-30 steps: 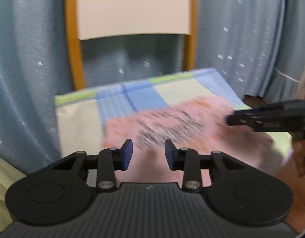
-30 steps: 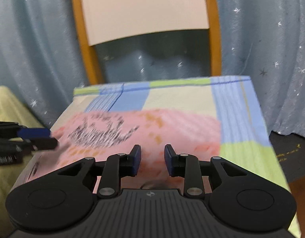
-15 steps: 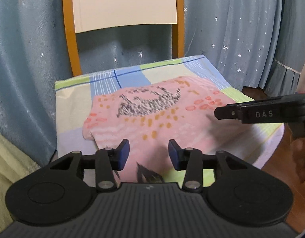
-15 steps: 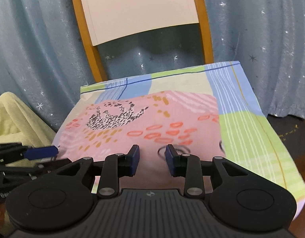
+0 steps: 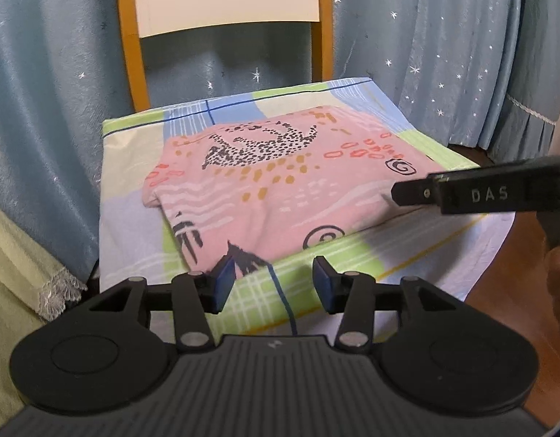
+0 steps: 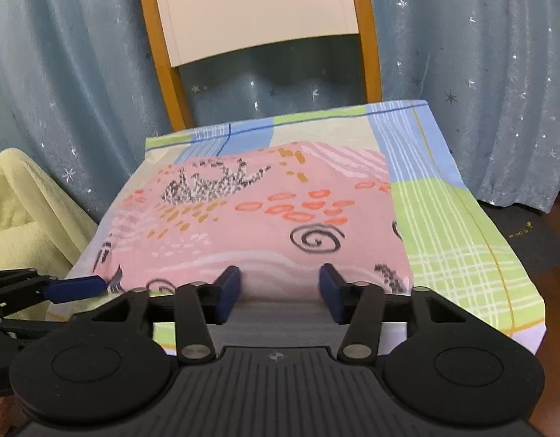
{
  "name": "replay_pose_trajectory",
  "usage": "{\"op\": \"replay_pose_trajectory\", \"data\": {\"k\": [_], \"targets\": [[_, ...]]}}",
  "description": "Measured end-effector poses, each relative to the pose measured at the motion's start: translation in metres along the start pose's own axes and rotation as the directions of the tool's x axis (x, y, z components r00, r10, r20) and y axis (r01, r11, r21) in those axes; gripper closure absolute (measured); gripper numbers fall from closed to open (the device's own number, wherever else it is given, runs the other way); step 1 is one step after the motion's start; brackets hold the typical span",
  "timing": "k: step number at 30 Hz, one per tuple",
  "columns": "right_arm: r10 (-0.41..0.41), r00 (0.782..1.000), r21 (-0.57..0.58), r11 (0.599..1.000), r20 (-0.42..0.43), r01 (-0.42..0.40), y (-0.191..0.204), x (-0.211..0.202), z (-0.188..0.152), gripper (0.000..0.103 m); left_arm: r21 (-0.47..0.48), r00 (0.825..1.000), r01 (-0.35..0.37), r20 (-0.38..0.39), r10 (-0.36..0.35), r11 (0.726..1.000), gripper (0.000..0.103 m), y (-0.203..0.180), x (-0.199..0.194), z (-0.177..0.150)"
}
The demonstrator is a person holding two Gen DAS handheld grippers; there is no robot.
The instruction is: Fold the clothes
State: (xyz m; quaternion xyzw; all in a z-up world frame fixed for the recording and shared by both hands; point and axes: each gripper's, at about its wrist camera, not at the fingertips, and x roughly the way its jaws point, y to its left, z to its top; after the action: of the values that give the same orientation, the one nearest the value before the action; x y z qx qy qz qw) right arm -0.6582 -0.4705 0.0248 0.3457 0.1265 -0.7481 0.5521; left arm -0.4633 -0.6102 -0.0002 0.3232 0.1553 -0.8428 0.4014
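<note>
A folded pink garment [image 5: 280, 185] printed with black speckles, orange dashes, red ovals and black spirals lies flat on a patchwork cloth [image 5: 134, 225] of green, blue and cream checks that covers a chair seat. In the left wrist view the garment sits at the centre of the frame, its near corner reaching down toward 6 o'clock, just beyond the left gripper [image 5: 269, 282], whose blue-padded fingers stand wide apart with nothing between them. The left pad [image 5: 221, 284] overlaps the garment's near corner in the picture; whether it touches the fabric cannot be told. At 3 o'clock the right gripper [image 5: 418, 193] enters from the side, a black finger marked "DAS" with its tip over the garment's right edge. In the right wrist view the right gripper [image 6: 280, 287] also has its fingers spread wide and empty, with the near edge of the garment [image 6: 265, 218] just ahead of them. At 9 o'clock in that view the left gripper [image 6: 76, 287] shows a blue pad by the garment's near left corner. Behind the seat at 12 o'clock rises the chair back [image 6: 258, 11], a cream panel in an orange wooden frame, and a blue star-dotted curtain [image 6: 480, 73] hangs beyond it. A pale yellow blanket [image 6: 21, 211] lies at 9 o'clock.
</note>
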Motion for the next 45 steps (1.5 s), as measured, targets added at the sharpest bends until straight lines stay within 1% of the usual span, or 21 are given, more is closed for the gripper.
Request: {"op": "replay_pose_trajectory", "data": {"k": [1,2,3,4,6,7,8,10,11,14,20,24,27,34,45], "targets": [[-0.001,1.000,0.000,1.000,-0.003,0.001,0.001,-0.001,-0.002,0.050,-0.010,1.000,-0.006,0.001,0.006,1.000,0.056,0.000,-0.002,-0.002],[-0.001,1.000,0.001,1.000,-0.004,0.001,0.001,-0.003,-0.004,0.046,-0.018,1.000,-0.012,0.002,0.012,1.000,0.052,-0.001,-0.004,-0.003],[-0.003,1.000,0.002,1.000,-0.003,0.003,0.002,-0.006,-0.006,0.041,-0.027,1.000,-0.016,0.006,0.016,0.999,0.041,-0.002,-0.007,-0.004],[-0.006,1.000,0.002,1.000,0.001,0.006,0.002,-0.009,-0.008,0.037,-0.037,1.000,-0.019,0.011,0.019,0.999,0.035,-0.002,-0.011,-0.005],[-0.015,1.000,0.003,1.000,0.018,0.015,0.004,-0.015,-0.012,0.016,-0.051,0.999,-0.021,0.026,0.022,0.998,0.032,-0.004,-0.018,-0.007],[-0.019,0.999,0.001,1.000,0.026,0.019,0.004,-0.019,-0.014,0.011,-0.057,0.999,-0.020,0.034,0.022,0.998,0.025,-0.006,-0.022,-0.008],[-0.023,0.999,-0.002,1.000,0.032,0.023,0.005,-0.022,-0.015,0.007,-0.062,0.999,-0.020,0.041,0.023,0.998,0.020,-0.007,-0.025,-0.008],[-0.029,0.999,-0.008,1.000,0.043,0.030,0.006,-0.028,-0.018,0.005,-0.075,0.998,-0.019,0.056,0.023,0.997,0.002,-0.009,-0.029,-0.008],[-0.032,0.998,-0.009,0.999,0.046,0.032,0.007,-0.030,-0.018,0.002,-0.079,0.998,-0.020,0.059,0.025,0.997,0.001,-0.010,-0.030,-0.008],[-0.041,0.998,-0.006,0.999,0.051,0.041,0.006,-0.036,-0.020,0.002,-0.090,0.998,-0.040,0.052,0.045,0.995,0.001,-0.012,-0.031,-0.007],[-0.052,0.998,-0.001,0.999,0.040,0.052,0.004,-0.043,-0.027,0.002,-0.128,0.999,-0.010,0.029,0.013,0.992,0.001,-0.007,-0.031,-0.007],[-0.050,0.998,-0.011,0.999,0.032,0.050,0.005,-0.045,-0.031,0.002,-0.133,1.000,-0.009,0.004,0.010,0.991,0.001,-0.007,-0.030,-0.006],[-0.060,0.998,-0.011,0.998,0.037,0.060,0.006,-0.048,-0.033,0.002,-0.157,1.000,0.004,0.006,-0.003,0.988,0.001,-0.007,-0.030,-0.005],[-0.077,0.995,-0.019,0.997,0.068,0.078,0.008,-0.056,-0.033,0.002,-0.170,1.000,0.012,0.011,-0.010,0.985,0.001,-0.010,-0.032,-0.006],[-0.076,0.995,-0.017,0.997,0.062,0.077,0.006,-0.054,-0.033,0.002,-0.158,1.000,-0.027,0.011,0.029,0.987,0.001,-0.011,-0.033,-0.010]]}}
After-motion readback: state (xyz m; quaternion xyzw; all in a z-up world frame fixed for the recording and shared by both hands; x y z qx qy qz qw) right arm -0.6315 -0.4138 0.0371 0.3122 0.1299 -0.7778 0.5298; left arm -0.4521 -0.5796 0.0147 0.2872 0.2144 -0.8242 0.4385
